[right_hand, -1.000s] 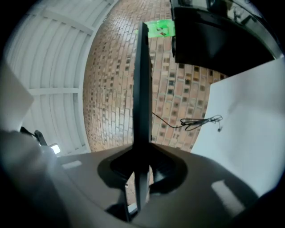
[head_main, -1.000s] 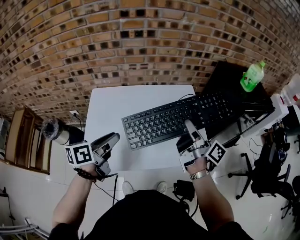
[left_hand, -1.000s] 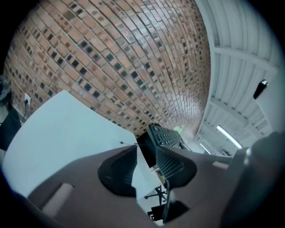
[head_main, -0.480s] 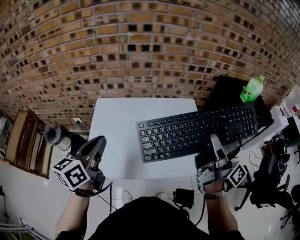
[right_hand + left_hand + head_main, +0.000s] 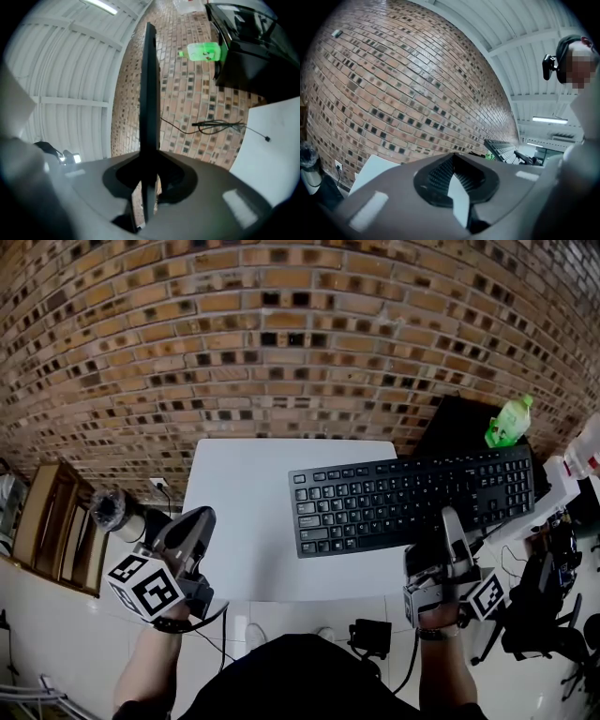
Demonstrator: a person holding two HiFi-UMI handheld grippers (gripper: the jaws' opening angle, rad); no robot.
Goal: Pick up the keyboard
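The right claw pinches the keyboard by its near edge to hold it clear of the worktop; the left claw is closed and empty.

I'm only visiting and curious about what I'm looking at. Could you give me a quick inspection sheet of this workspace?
Surface: white table, set against the wall.
Job's things: black keyboard, gripped at its near edge, its right end reaching past the table's edge.
Clutter: green bottle on a dark surface at the right.
Grippers: left gripper shut and empty, by the table's left front corner; right gripper shut on the keyboard.
Cables: thin black cable beside the keyboard, seen in the right gripper view.
Surroundings: brick wall behind; wooden shelf at left; office chair at right.
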